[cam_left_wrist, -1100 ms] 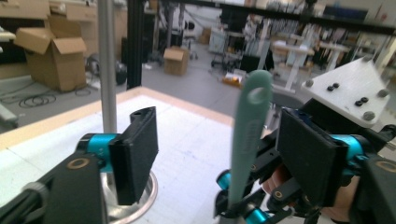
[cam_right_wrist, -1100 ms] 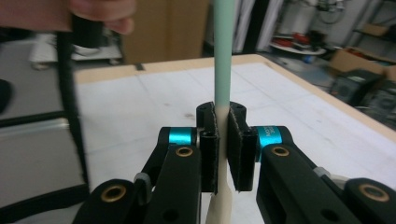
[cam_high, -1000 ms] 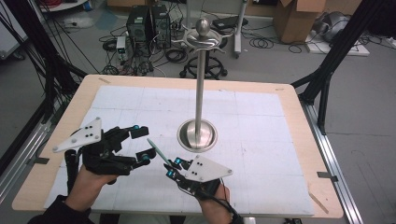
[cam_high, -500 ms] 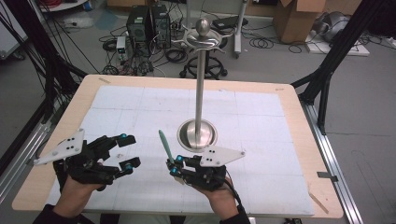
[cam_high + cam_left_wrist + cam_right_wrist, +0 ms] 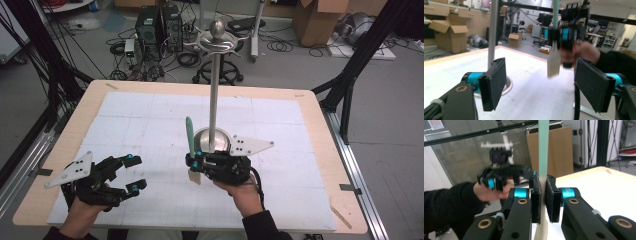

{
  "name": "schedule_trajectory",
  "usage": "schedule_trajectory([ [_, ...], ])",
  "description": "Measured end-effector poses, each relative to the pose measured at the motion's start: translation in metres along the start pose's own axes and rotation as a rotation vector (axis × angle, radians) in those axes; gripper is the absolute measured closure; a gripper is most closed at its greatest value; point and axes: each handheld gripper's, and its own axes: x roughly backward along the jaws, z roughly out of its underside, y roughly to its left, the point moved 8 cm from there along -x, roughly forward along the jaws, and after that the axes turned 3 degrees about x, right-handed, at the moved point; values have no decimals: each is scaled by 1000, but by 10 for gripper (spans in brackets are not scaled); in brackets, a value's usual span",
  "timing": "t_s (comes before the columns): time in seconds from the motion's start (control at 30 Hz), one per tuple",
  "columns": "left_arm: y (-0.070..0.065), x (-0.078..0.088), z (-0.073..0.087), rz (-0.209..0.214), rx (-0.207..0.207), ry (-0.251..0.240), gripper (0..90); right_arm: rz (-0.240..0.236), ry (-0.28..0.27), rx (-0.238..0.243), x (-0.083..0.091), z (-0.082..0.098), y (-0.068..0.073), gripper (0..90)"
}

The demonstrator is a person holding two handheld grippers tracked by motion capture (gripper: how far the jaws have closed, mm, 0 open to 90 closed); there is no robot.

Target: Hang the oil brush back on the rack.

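Brush (image 5: 190, 145) upright in your right tongs (image 5: 194, 163), clamped mid-length, green handle up, bristles down, just beside the metal stand (image 5: 214, 100); your left tongs (image 5: 134, 173), empty, have just been opening above the bench (image 5: 300, 105).

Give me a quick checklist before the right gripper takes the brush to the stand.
1. Right gripper shut on brush: ok.
2. Brush upright, green handle up, bristles down: ok.
3. Left gripper open, holding nothing: ok.
4. Left gripper apart from the brush: ok.
5. Stand upright on the table: ok.
6. A free hook on the stand's top: cannot tell.
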Motion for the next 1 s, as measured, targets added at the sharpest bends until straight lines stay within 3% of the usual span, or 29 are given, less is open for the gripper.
schedule_trajectory([
  [0.17, 7, 3, 3, -35, 0, 0, 230, 5, -7, 24, -1, -27, -13, 839],
  [0.23, 8, 3, 4, -43, -7, 5, 229, 10, -23, 40, -1, -45, -21, 839],
  [0.37, 9, 3, 6, -47, -10, 16, 230, 16, -40, 45, 2, -63, -30, 839],
  [0.63, 9, 3, 5, -45, -5, 8, 230, 34, -52, 21, 6, -81, -46, 838],
  [1.0, 9, 3, 5, -40, 2, 4, 231, 58, -51, -12, 7, -88, -64, 838],
])
